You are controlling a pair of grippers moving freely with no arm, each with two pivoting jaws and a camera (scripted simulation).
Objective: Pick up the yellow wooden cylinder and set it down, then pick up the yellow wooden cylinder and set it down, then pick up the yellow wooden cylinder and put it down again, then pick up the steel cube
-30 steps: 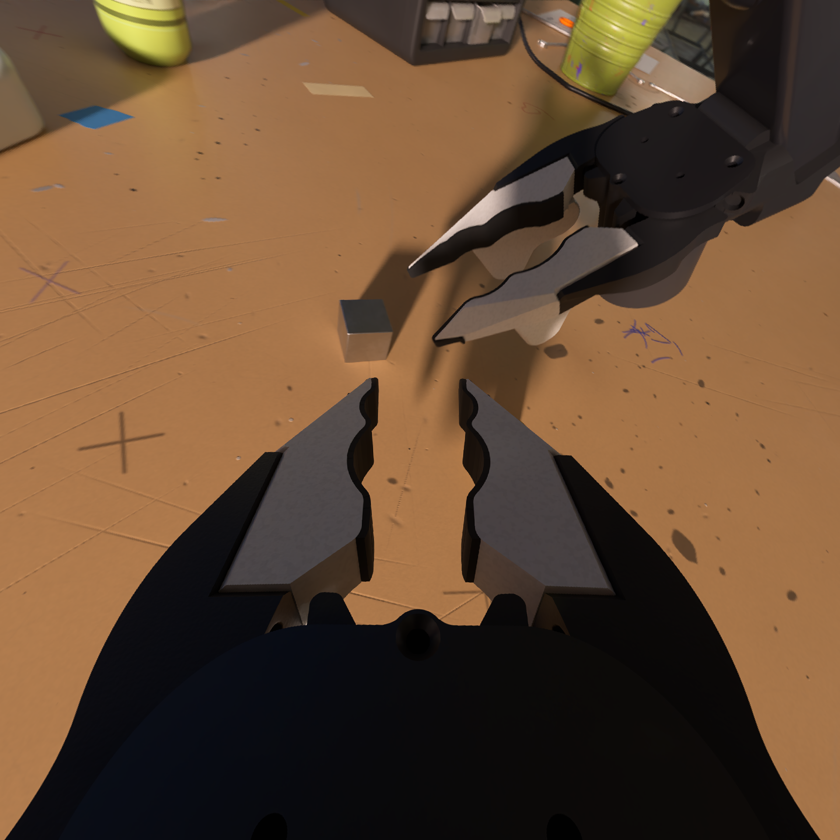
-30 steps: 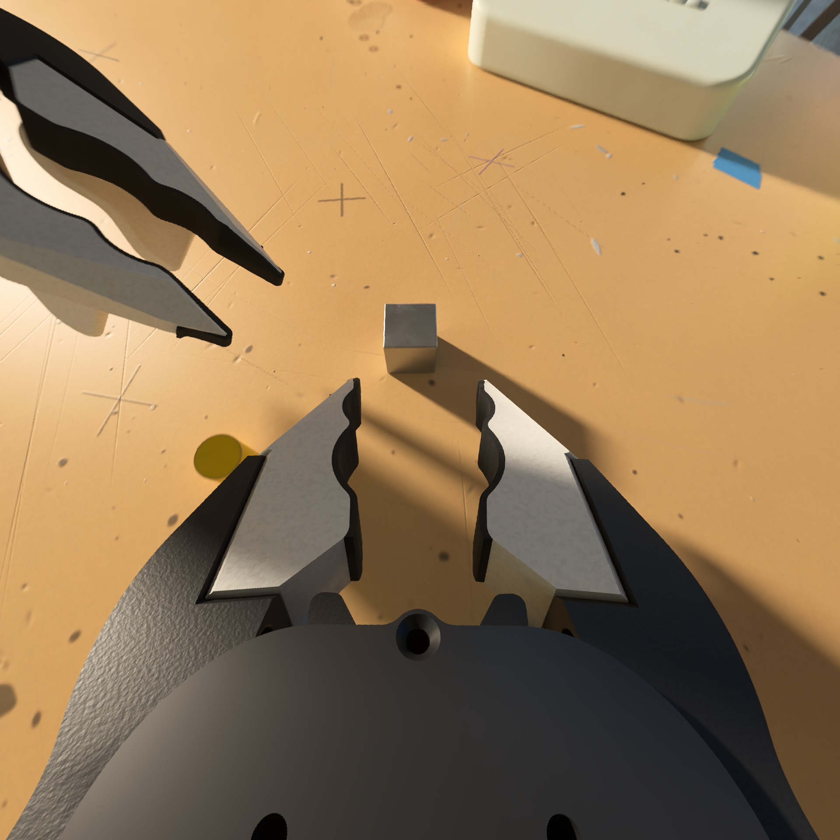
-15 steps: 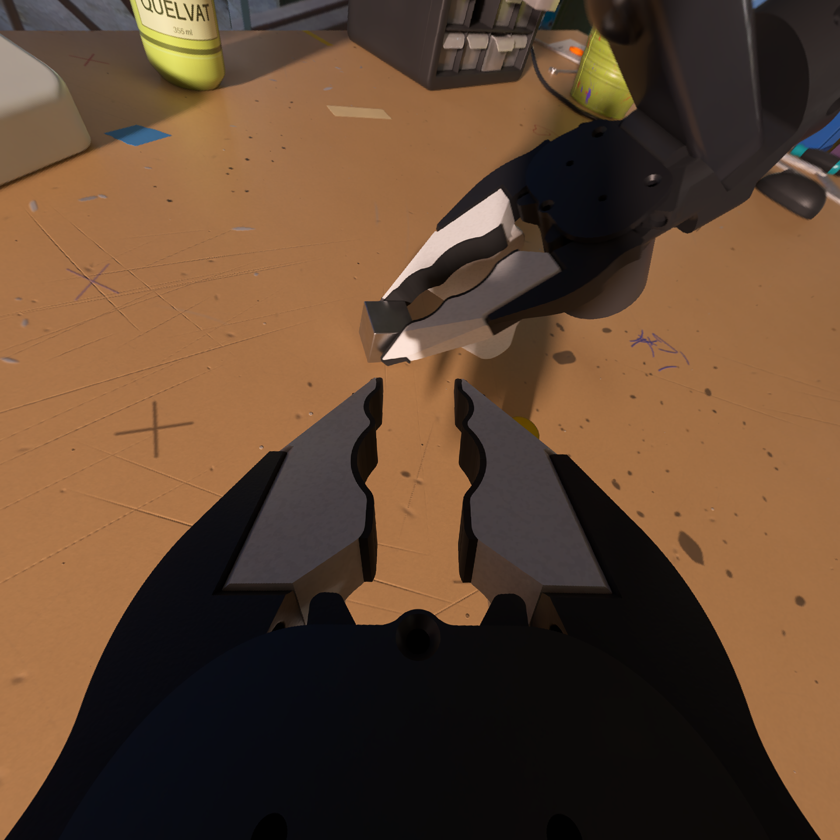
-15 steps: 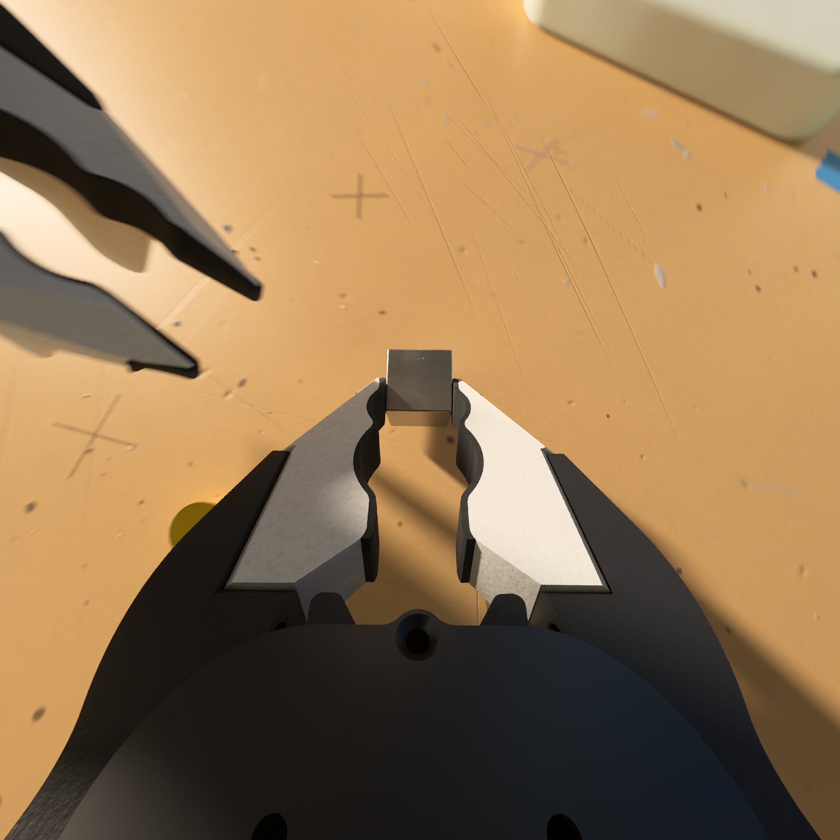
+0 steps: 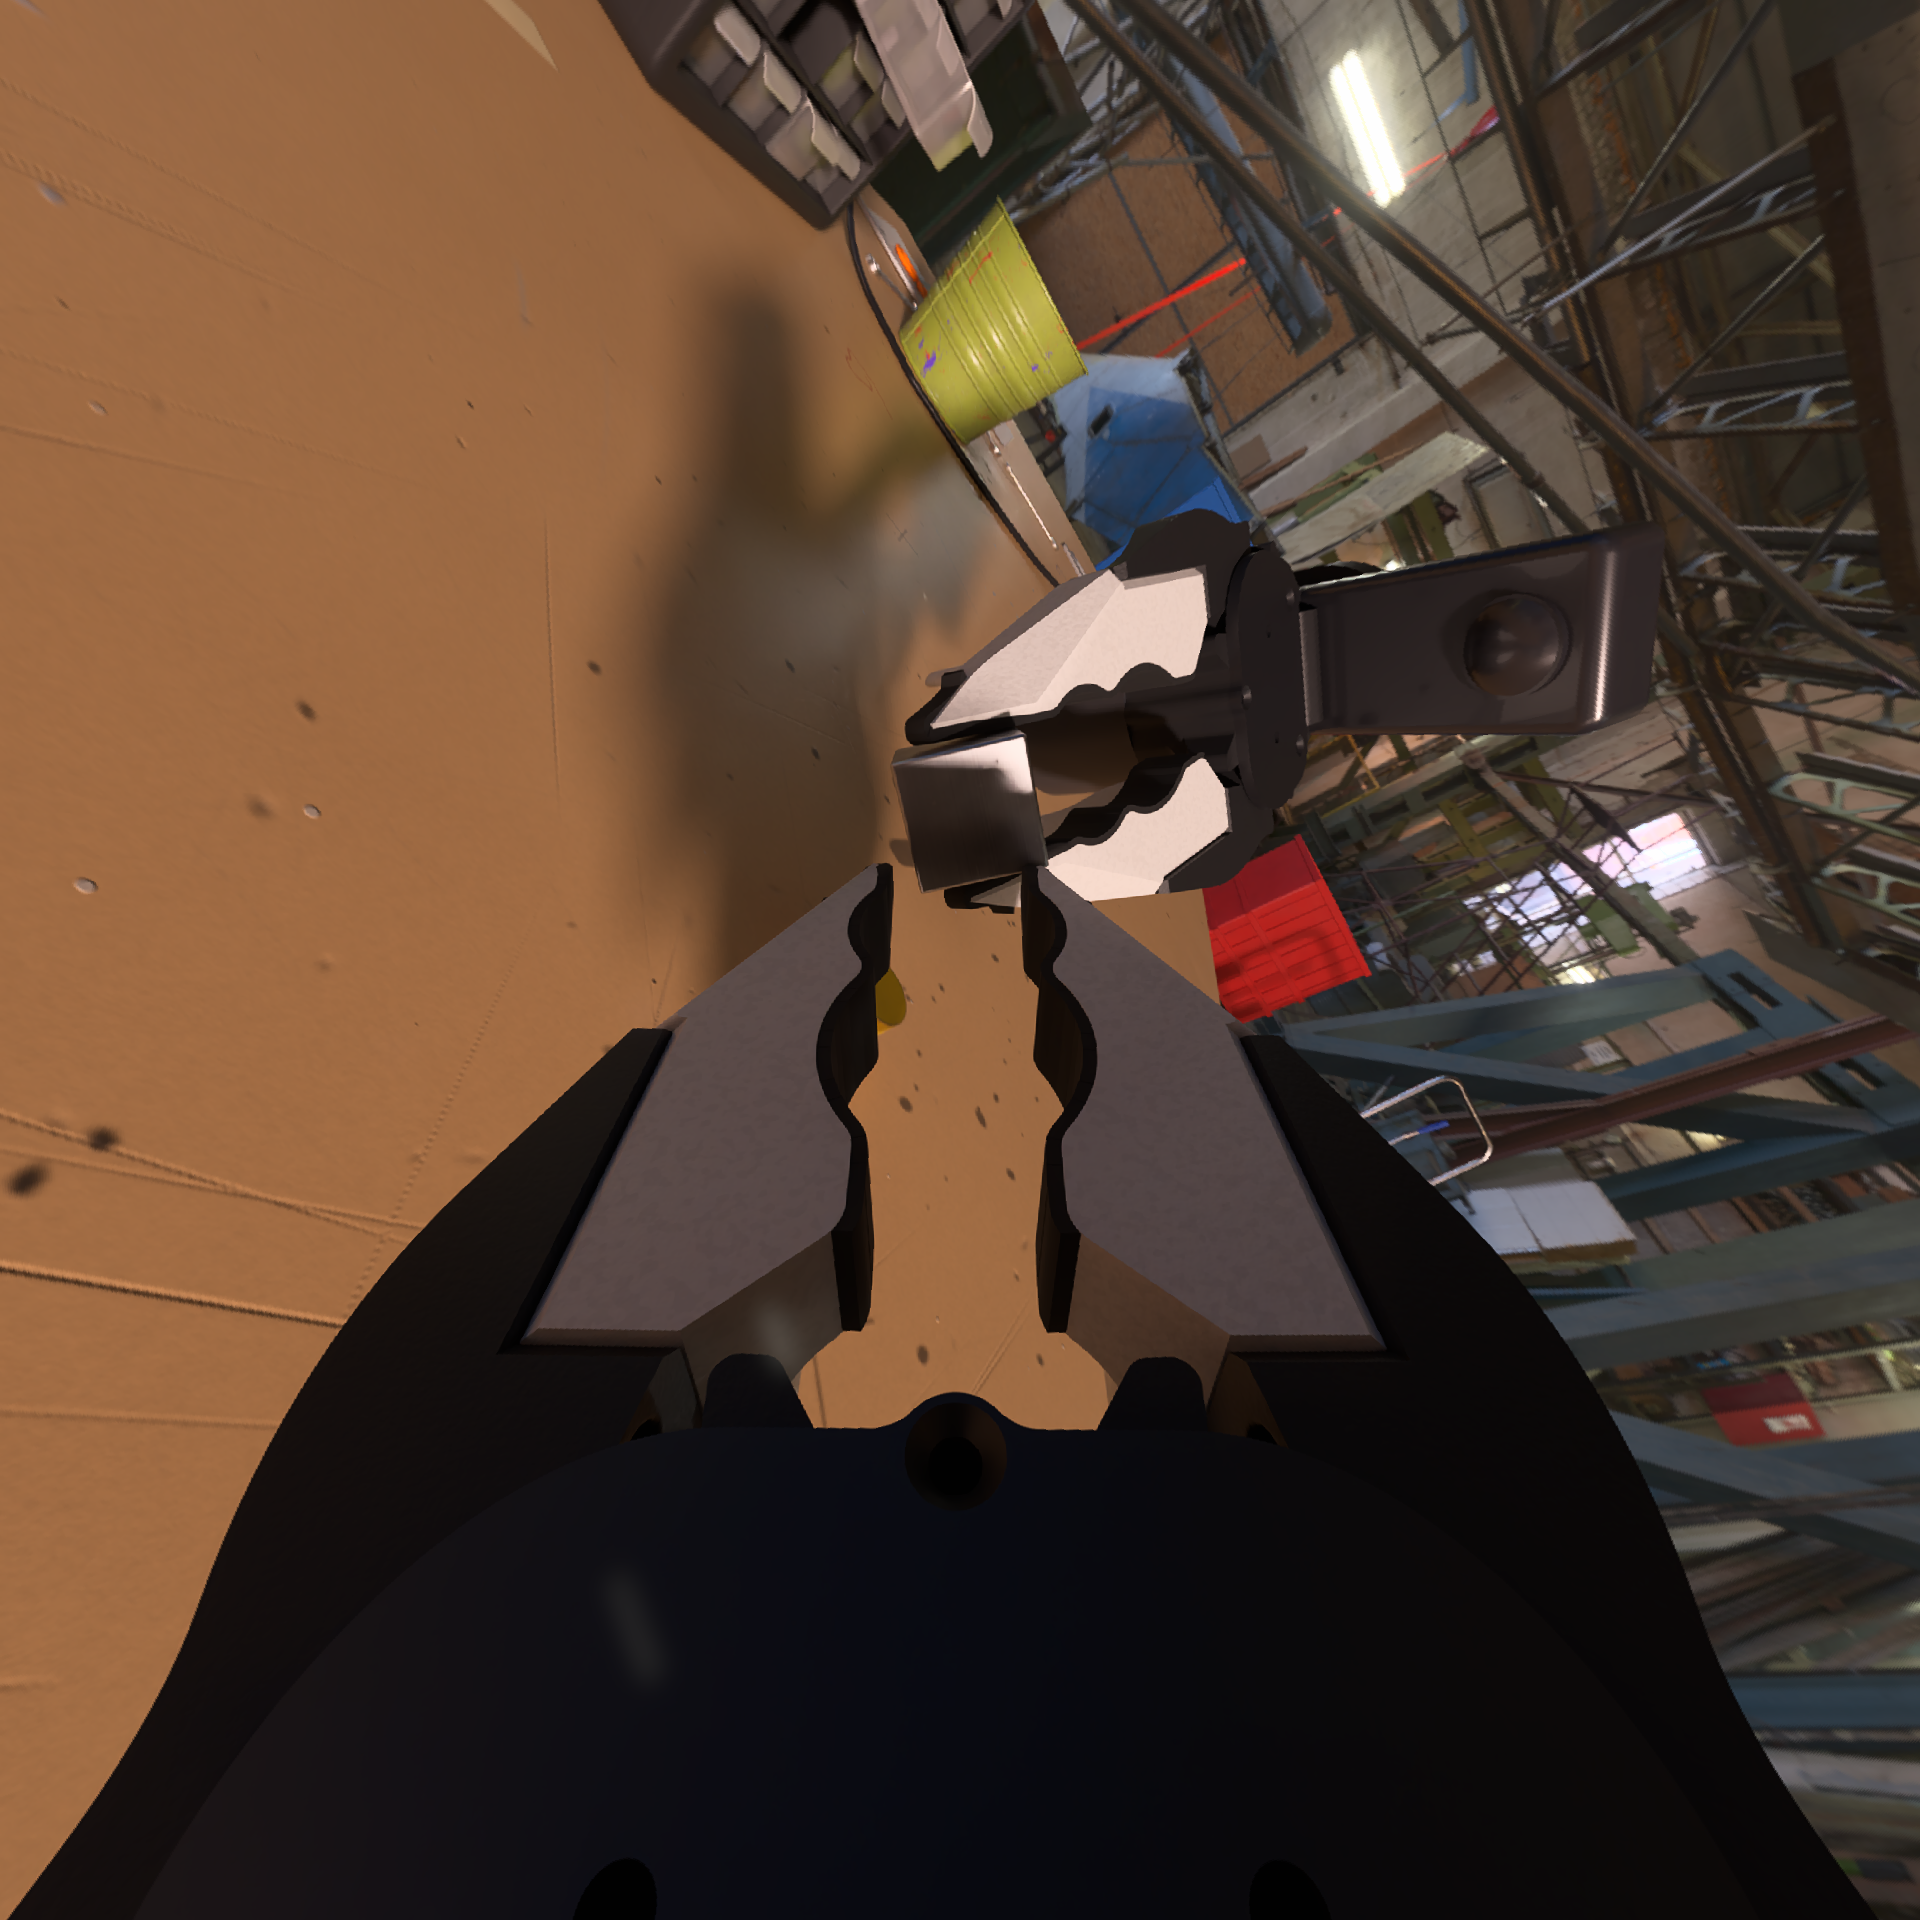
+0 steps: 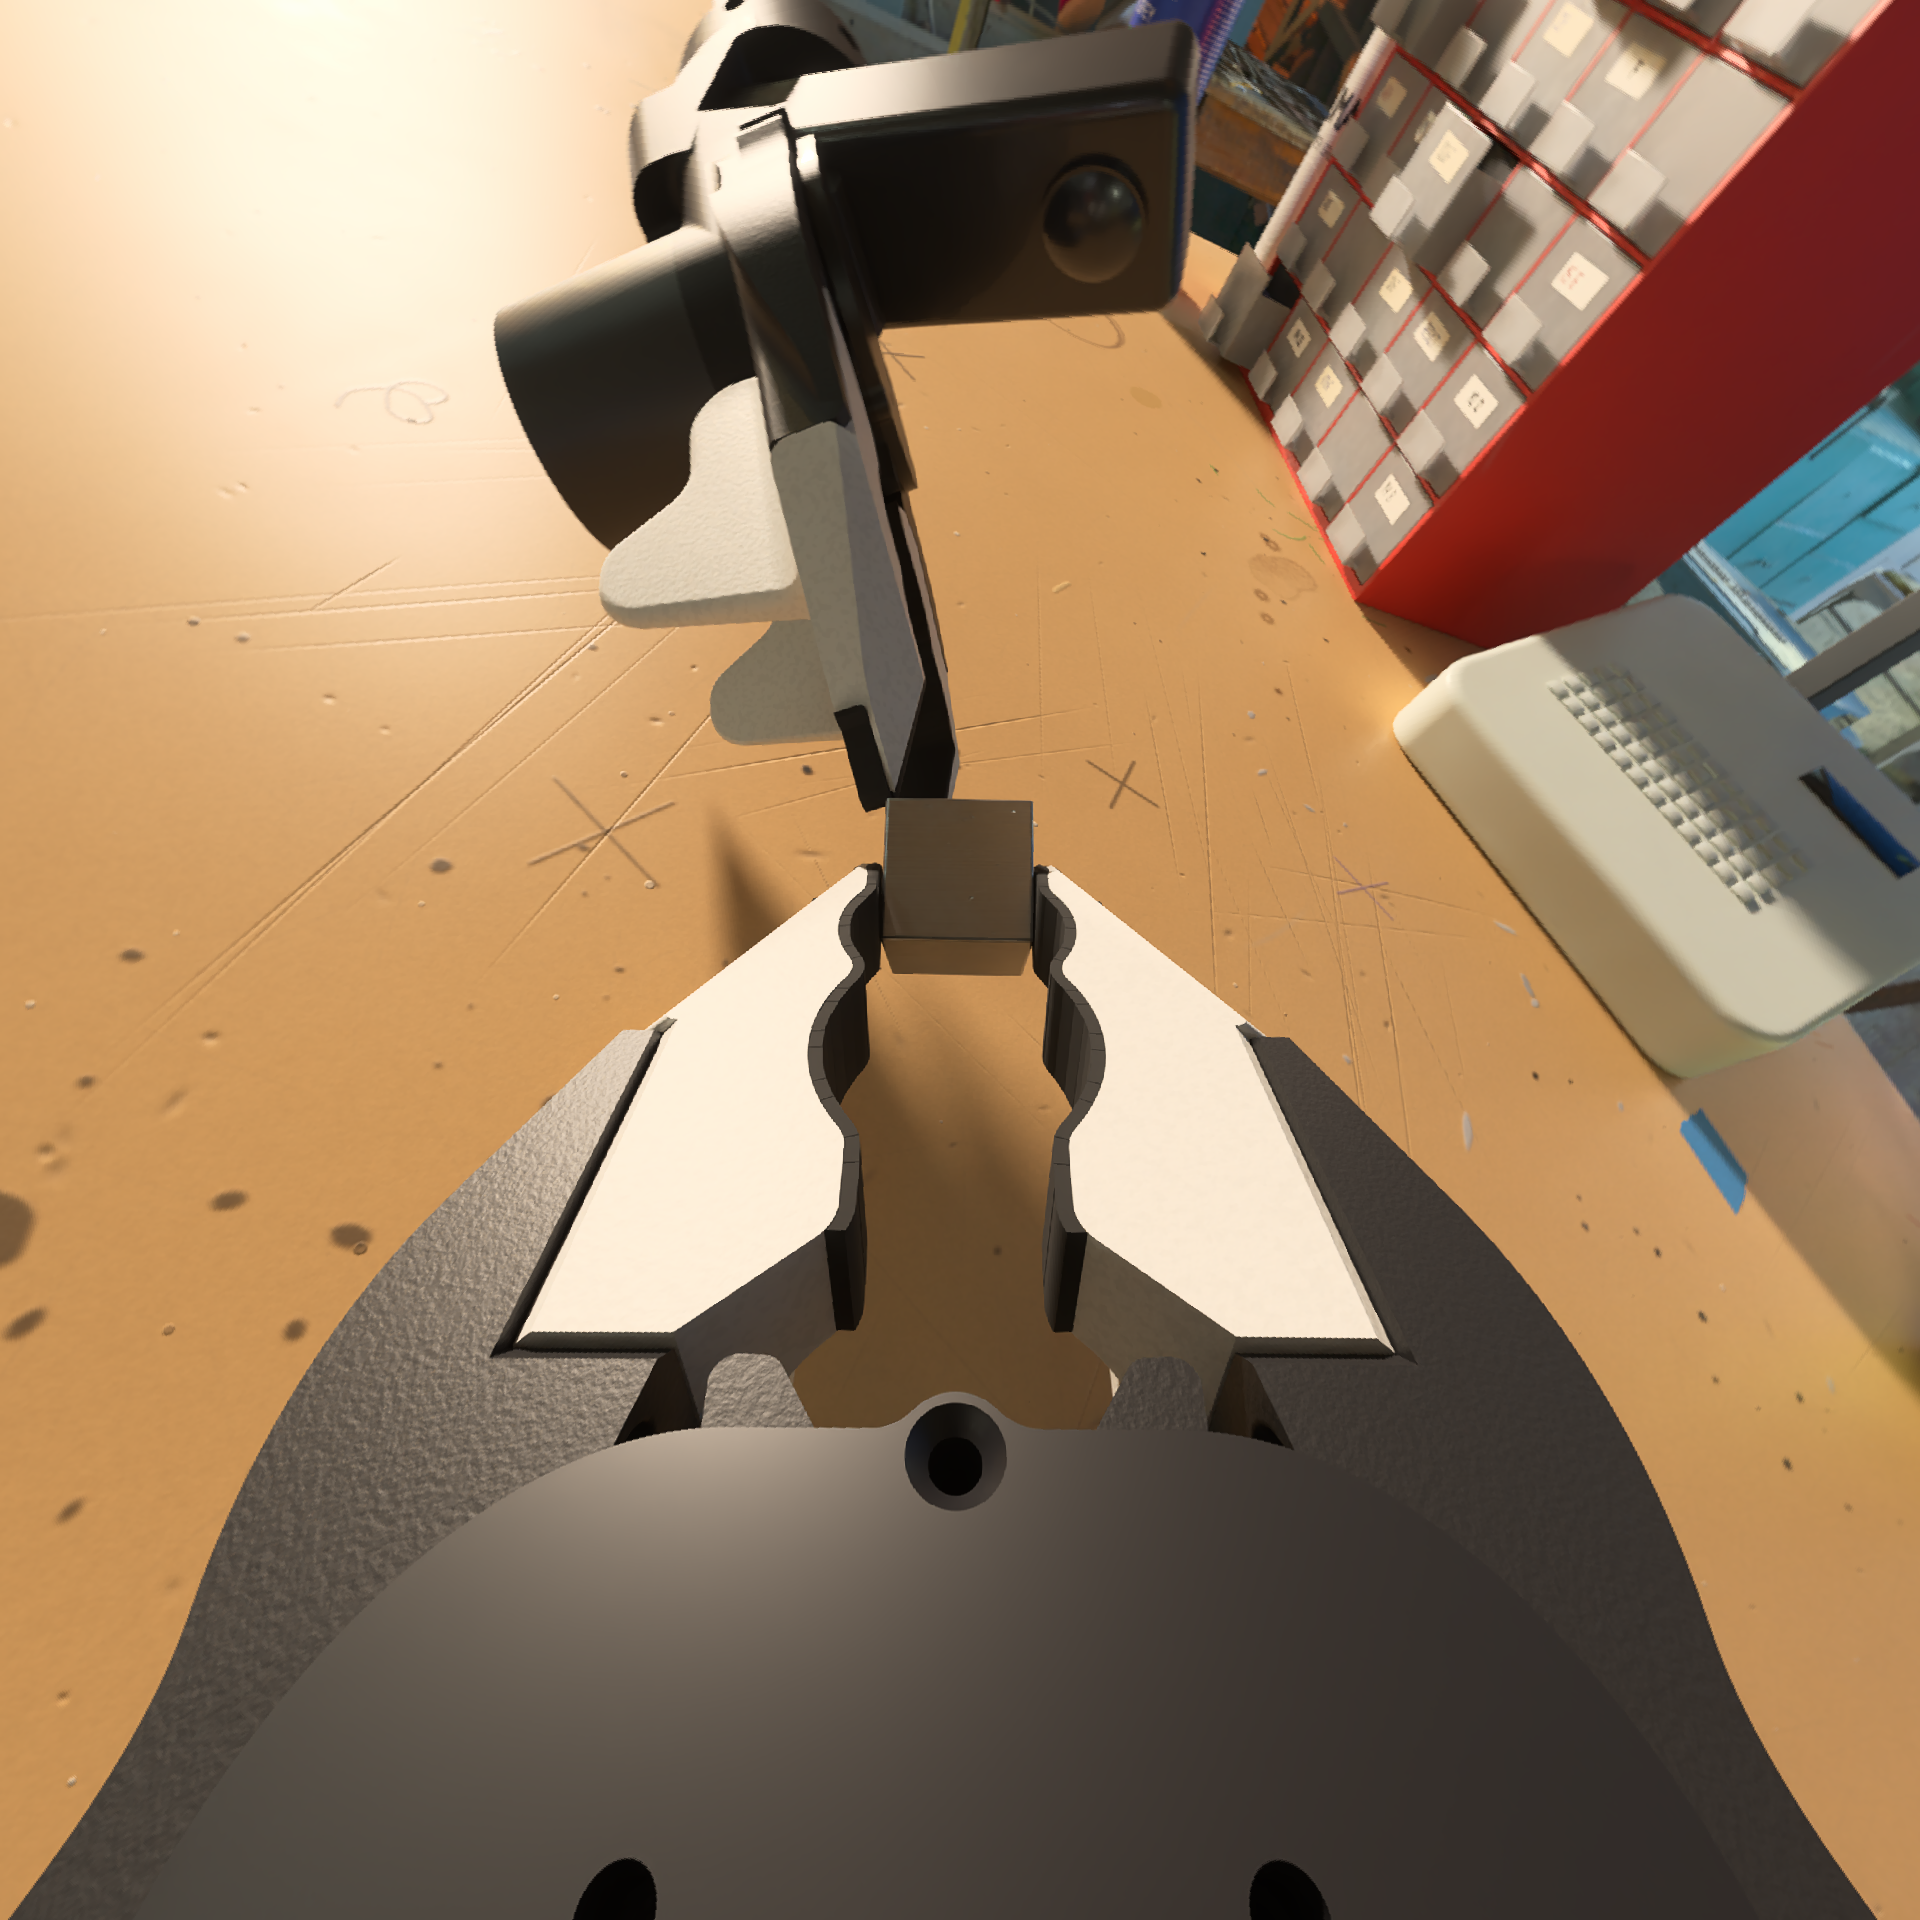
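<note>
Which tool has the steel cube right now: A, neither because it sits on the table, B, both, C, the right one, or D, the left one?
C: the steel cube is pinched between the fingertips of the right tool, clear of the table, while the left tool is open and empty.

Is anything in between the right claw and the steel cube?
No. The cube already sits pinched between the right claw's fingertips, nothing between them. The left claw is open and its tips hang just past the cube's far side; whether they touch it, I cannot tell.
</note>
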